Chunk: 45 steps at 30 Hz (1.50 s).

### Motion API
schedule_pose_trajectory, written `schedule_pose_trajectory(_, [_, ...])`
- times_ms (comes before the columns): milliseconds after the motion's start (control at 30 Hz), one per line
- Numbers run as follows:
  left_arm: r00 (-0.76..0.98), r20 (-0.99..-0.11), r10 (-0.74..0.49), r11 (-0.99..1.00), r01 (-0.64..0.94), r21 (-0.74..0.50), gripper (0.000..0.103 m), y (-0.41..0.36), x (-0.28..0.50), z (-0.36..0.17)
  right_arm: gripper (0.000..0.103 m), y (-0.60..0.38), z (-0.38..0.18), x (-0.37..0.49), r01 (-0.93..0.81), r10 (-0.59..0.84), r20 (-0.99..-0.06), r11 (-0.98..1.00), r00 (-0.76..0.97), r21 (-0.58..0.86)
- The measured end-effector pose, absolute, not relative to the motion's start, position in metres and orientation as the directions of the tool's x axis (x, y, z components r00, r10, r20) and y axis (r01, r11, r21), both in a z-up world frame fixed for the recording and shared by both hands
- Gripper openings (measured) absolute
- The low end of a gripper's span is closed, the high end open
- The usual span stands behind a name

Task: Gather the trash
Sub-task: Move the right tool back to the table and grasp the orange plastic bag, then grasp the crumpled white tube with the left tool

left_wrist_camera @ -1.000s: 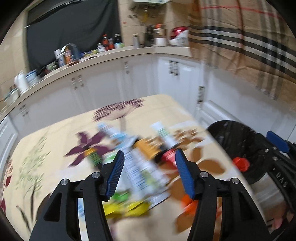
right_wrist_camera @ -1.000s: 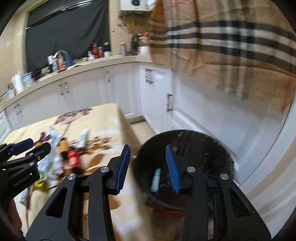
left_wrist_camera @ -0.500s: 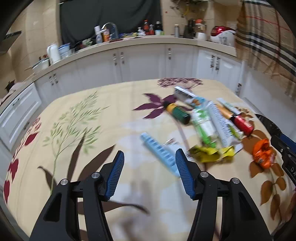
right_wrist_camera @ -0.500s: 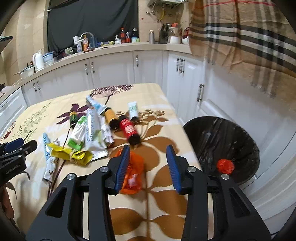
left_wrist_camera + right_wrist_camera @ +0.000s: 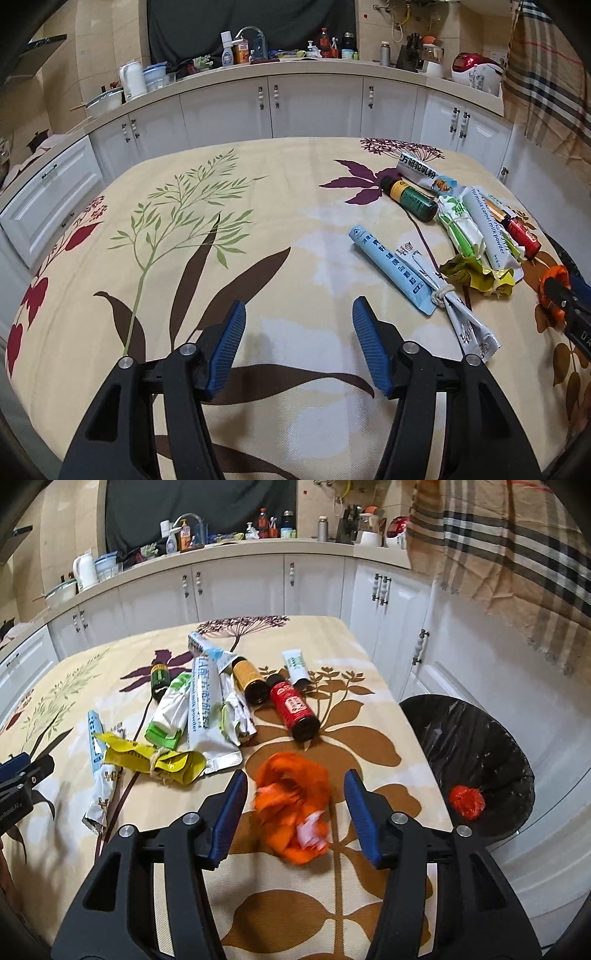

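Near the table's right edge, beside the bin, the right gripper hangs over a crumpled orange wrapper. Its jaws have just been opening and now stand well apart, the wrapper between them; the blue pads do not press on it, so nothing is held.

Left gripper over bare cloth toward the near edge, jaws apart, empty. Nearest piece to it: a light-blue sachet, up and to its right.

Step in hand, as I read it: picking the next piece of litter. Next move calls for lowering the right jaws around the wrapper, closing on the soft bundle, then swinging right across the table edge to the bin.

Rest of the litter lies bunched mid-table toward the far right corner:
- yellow wrapper
- long white milk-powder sachet
- green-and-white packet
- red bottle
- amber bottle
- small green bottle
- white tube

Containers: black-lined bin on the floor, just off the right edge. One crumpled red piece shows inside; the rest of its interior looks bare.
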<state>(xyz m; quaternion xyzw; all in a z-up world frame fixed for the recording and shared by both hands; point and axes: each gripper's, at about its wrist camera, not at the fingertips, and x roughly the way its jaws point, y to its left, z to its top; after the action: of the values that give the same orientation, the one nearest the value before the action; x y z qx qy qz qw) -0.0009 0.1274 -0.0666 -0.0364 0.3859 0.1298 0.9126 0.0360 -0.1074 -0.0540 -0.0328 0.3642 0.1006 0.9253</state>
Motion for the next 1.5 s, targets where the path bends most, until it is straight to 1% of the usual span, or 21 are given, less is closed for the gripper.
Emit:
schedule_pose_trajectory(33, [0.668,-0.715,0.205,0.964,-0.263,0.031,0.060,0.126,-0.001,-0.067,0.052,-0.107,-0.055,0.036,-0.213,0.163,-0.683,0.977,0.712,0.012])
schedule_pose_trajectory(100, [0.670,-0.717,0.192,0.967,-0.254,0.021,0.060,0.124,0.000,-0.067,0.041,-0.107,-0.057,0.037,-0.223,0.173,-0.693,0.975,0.700,0.018])
schedule_pose_trajectory(533, [0.693,-0.713,0.107,0.988,-0.156,-0.004,0.060,0.074,0.005,-0.060,0.041,-0.128,-0.050,0.035,-0.191,0.166,-0.666,0.981,0.727,0.036])
schedule_pose_trajectory(700, [0.704,-0.704,0.093,0.988,-0.150,-0.020,0.060,0.060,0.007,-0.055,0.041,-0.139,-0.046,0.035,-0.181,0.166,-0.652,0.983,0.740,0.045])
schedule_pose_trajectory(967, [0.669,-0.737,0.098,0.992,-0.123,0.020,0.060,0.038,0.022,-0.068,0.041,-0.154,-0.046,0.035,-0.175,0.183,-0.644,0.981,0.743,0.077])
schedule_pose_trajectory(1033, [0.660,-0.745,0.096,0.992,-0.124,0.018,0.058,0.037,0.025,-0.071,0.041,-0.157,-0.046,0.036,-0.174,0.187,-0.643,0.981,0.743,0.085])
schedule_pose_trajectory(1067, [0.654,-0.750,0.094,0.992,-0.123,0.017,0.054,0.036,0.026,-0.073,0.041,-0.159,-0.046,0.036,-0.173,0.188,-0.642,0.981,0.743,0.087])
schedule_pose_trajectory(1100, [0.647,-0.757,0.090,0.993,-0.119,0.016,0.048,0.035,0.027,-0.075,0.041,-0.160,-0.047,0.036,-0.173,0.190,-0.642,0.981,0.743,0.090])
schedule_pose_trajectory(1167, [0.638,-0.765,0.087,0.993,-0.113,0.019,0.041,0.033,0.028,-0.078,0.041,-0.161,-0.048,0.037,-0.174,0.193,-0.643,0.980,0.741,0.094])
schedule_pose_trajectory(1233, [0.644,-0.759,0.097,0.994,-0.108,0.035,0.037,0.031,0.028,-0.078,0.041,-0.162,-0.048,0.037,-0.175,0.195,-0.644,0.980,0.740,0.096])
schedule_pose_trajectory(1300, [0.647,-0.756,0.097,0.994,-0.102,0.040,0.025,0.030,0.027,-0.079,0.041,-0.163,-0.049,0.037,-0.172,0.193,-0.645,0.980,0.739,0.097])
schedule_pose_trajectory(1367, [0.653,-0.750,0.100,0.994,-0.098,0.047,0.019,0.030,0.025,-0.079,0.041,-0.163,-0.051,0.038,-0.170,0.192,-0.648,0.981,0.737,0.097])
schedule_pose_trajectory(1500, [0.667,-0.738,0.099,0.995,-0.086,0.056,0.017,0.028,0.023,-0.080,0.041,-0.163,-0.052,0.036,-0.163,0.183,-0.649,0.982,0.739,0.091])
